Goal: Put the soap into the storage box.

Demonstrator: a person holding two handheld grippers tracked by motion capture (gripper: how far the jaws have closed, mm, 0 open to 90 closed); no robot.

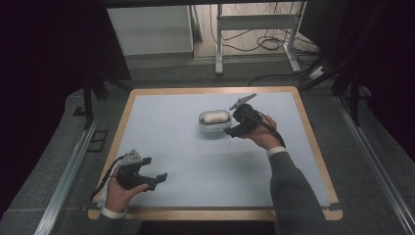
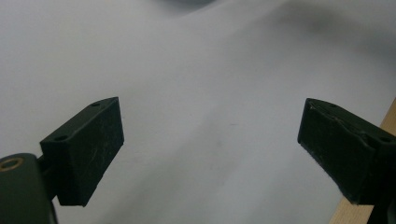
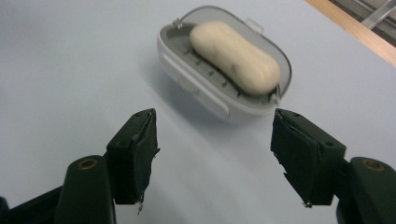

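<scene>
The soap (image 3: 235, 57) is seen lying in the dish (image 3: 196, 88) mid-table, just beyond the right gripper (image 3: 212, 156); both grippers' jaws are held apart, empty. The soap is judged slippery and best gripped across its narrow waist.

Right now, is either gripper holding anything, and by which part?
Nothing is held. The right gripper has open jaws short of the soap dish with its soap bar; the left gripper is open over bare table.

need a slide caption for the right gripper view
Open right gripper facing a grey soap dish that holds a cream soap bar.
</scene>
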